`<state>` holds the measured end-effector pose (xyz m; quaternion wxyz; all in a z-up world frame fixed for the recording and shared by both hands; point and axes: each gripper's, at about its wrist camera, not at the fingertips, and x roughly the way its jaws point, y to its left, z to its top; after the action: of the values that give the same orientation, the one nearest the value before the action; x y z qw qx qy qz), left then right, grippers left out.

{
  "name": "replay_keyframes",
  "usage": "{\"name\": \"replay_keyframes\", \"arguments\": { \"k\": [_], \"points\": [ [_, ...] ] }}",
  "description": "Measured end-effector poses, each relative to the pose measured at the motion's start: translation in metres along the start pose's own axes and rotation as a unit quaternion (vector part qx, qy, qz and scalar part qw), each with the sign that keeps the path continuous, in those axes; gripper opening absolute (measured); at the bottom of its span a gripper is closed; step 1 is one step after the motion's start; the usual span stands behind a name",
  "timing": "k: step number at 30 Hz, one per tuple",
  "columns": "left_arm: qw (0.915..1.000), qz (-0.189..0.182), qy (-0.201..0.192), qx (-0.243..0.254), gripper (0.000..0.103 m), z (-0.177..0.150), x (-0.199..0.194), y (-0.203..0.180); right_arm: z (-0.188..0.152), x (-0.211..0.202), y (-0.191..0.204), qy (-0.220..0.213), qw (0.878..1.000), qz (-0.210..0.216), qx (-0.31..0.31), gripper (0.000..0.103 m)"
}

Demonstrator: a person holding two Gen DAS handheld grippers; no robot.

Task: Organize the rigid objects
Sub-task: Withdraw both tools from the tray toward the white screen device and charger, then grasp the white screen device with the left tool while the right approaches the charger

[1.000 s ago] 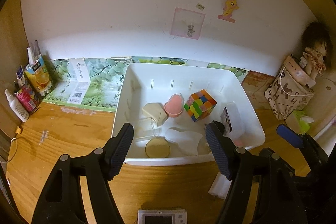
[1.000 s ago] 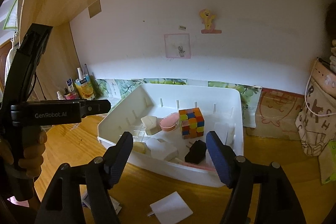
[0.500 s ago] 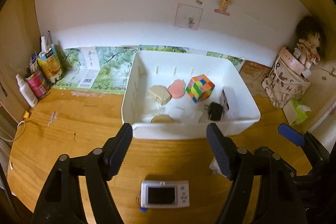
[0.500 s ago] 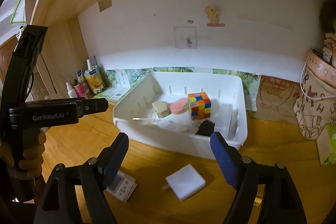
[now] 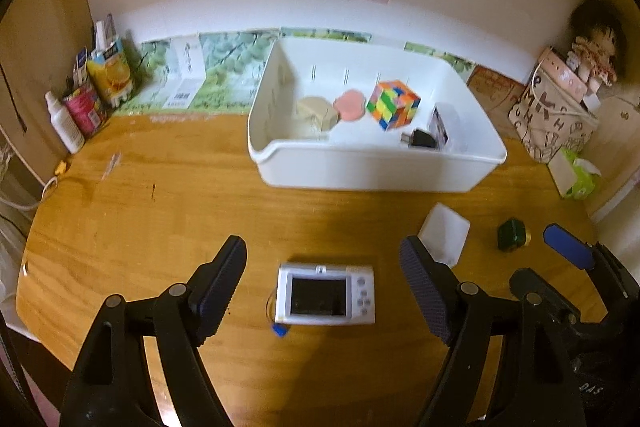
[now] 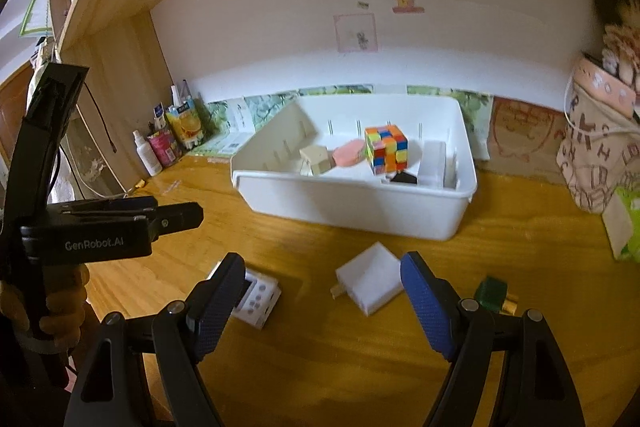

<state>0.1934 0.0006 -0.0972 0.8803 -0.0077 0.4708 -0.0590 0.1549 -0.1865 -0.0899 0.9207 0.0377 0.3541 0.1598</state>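
Observation:
A white bin (image 5: 372, 169) (image 6: 352, 199) on the wooden desk holds a colourful cube (image 5: 394, 103) (image 6: 386, 149), a pink piece (image 5: 350, 103), a beige block (image 5: 316, 113) and a black adapter (image 5: 420, 139). On the desk in front lie a small white screen device (image 5: 326, 294) (image 6: 256, 297), a white flat block (image 5: 446, 237) (image 6: 370, 283) and a small green object (image 5: 511, 234) (image 6: 491, 291). My left gripper (image 5: 324, 291) is open, just above the device. My right gripper (image 6: 324, 301) is open and empty, near the white block.
Bottles and a juice carton (image 5: 110, 75) stand at the far left by the wall. A patterned bag with a doll (image 5: 554, 117) and a green tissue pack (image 5: 576, 175) sit at the right. My left gripper's body (image 6: 108, 231) shows at left in the right wrist view.
Both grippers have pulled back from the bin toward the desk's front. The device, white block and green object have come into view. Both stay open.

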Motion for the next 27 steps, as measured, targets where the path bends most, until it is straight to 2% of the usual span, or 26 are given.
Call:
{"name": "replay_keyframes", "arguments": {
  "k": [6, 13, 20, 24, 27],
  "points": [
    [0.9997, 0.002, 0.022, -0.004, 0.082, -0.017, 0.003, 0.003, -0.011, 0.003, -0.002, 0.023, 0.999, -0.010, 0.026, 0.081],
    [0.9984, 0.002, 0.055, -0.009, 0.082, -0.034, 0.014, 0.007, -0.020, 0.014, -0.010, 0.050, 0.996, -0.001, 0.073, 0.081],
    [0.9947, -0.002, 0.101, -0.014, 0.082, -0.042, 0.035, 0.005, -0.023, 0.029, -0.024, 0.083, 0.987, 0.015, 0.136, 0.081],
    [0.9916, -0.008, 0.128, -0.017, 0.082, -0.044, 0.049, 0.002, -0.024, 0.040, -0.033, 0.101, 0.981, 0.011, 0.162, 0.081],
    [0.9889, -0.011, 0.147, -0.020, 0.082, -0.045, 0.060, 0.001, -0.026, 0.051, -0.042, 0.119, 0.974, 0.012, 0.194, 0.081]
  ]
}}
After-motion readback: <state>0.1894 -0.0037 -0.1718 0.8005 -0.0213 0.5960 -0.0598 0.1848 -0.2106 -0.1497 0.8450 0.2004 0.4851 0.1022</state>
